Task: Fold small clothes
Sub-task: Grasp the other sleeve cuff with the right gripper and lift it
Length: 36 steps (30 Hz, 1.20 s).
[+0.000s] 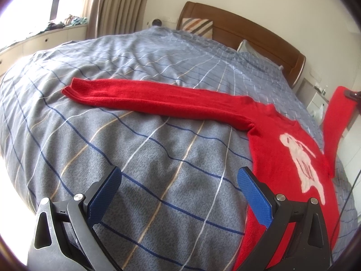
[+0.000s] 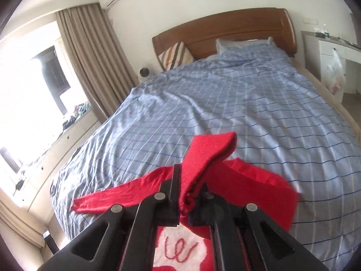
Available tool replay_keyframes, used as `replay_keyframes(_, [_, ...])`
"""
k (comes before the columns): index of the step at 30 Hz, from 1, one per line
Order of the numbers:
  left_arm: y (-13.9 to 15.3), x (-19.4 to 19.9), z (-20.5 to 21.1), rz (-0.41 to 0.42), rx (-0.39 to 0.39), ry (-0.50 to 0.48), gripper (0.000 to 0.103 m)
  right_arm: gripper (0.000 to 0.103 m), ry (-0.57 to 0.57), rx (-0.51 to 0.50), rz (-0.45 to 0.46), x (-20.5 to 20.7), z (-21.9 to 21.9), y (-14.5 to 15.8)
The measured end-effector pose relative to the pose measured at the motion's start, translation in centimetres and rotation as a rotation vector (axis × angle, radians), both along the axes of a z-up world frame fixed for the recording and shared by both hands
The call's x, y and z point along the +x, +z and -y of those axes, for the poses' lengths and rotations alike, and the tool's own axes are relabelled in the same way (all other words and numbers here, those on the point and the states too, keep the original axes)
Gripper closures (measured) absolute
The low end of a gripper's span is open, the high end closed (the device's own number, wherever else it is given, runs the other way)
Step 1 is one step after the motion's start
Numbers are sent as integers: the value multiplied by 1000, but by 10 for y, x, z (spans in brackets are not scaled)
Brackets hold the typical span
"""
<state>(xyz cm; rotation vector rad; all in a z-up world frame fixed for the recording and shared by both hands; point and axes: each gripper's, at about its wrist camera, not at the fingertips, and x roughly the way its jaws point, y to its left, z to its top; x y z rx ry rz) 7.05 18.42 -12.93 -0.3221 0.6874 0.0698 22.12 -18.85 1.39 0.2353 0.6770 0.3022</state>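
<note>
A small red sweater (image 1: 277, 140) with a white figure on its chest lies on the bed. Its one sleeve (image 1: 144, 97) stretches flat to the left. My left gripper (image 1: 179, 187) hovers open over the bedcover beside the sweater's lower left edge, nothing between its blue pads (image 1: 253, 194). The other sleeve (image 1: 338, 115) is lifted into the air at the right. My right gripper (image 2: 188, 189) is shut on that red sleeve cuff (image 2: 203, 155), which sticks up past the fingers above the sweater's body (image 2: 180, 246).
The blue-grey checked bedcover (image 1: 126, 149) spreads wide to the left and back. A wooden headboard (image 2: 225, 29) with a striped cushion (image 2: 176, 55) and pillow stands at the far end. A window ledge with drawers runs along the left, a white cabinet (image 2: 338, 52) on the right.
</note>
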Motion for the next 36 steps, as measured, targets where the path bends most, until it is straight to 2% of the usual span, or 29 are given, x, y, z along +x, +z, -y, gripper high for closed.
replay_keyframes(1, [0,0,1,-1,2,-1,0,96,22,-1,-29,9,-16,-15])
replay_keyframes(3, [-1,1,1,-4,6,-1,0,66,74,43,-126,28,-42,-49])
replay_keyframes(4, [-1,1,2,-5,8,1,0,35,100,82,-182,35,-51,-67])
replay_keyframes(5, [-1,1,1,-5,8,4,0,29,115,129,-212,35,-57,-83])
replay_keyframes(8, [-1,1,-1,-5,-3,12,0,29,134,217,-237,17,-63,-111])
replay_keyframes(11, [-3,2,-1,-13,-5,13,0,29,136,198,-221,-13,-51,-119])
replay_keyframes(14, [-4,2,0,-17,-8,7,0,28,80,101,-164,-60,-9,-120])
replay_keyframes(21, [-3,2,10,-13,22,-11,0,25,-196,-259,-66,-165,102,-148])
replay_keyframes(25, [1,4,21,-1,46,-49,0,25,-355,-305,-68,-202,147,-166])
replay_keyframes(28, [10,17,27,18,83,-82,0,23,-450,-305,-36,-223,162,-178])
replay_keyframes(30, [19,31,30,46,124,-99,0,22,-500,-299,-57,-224,168,-184])
replay_keyframes(33, [25,61,35,65,207,-96,0,21,-522,-307,-51,-217,172,-182])
replay_keyframes(36, [18,98,36,18,250,-105,0,21,-510,-309,-88,-208,175,-190])
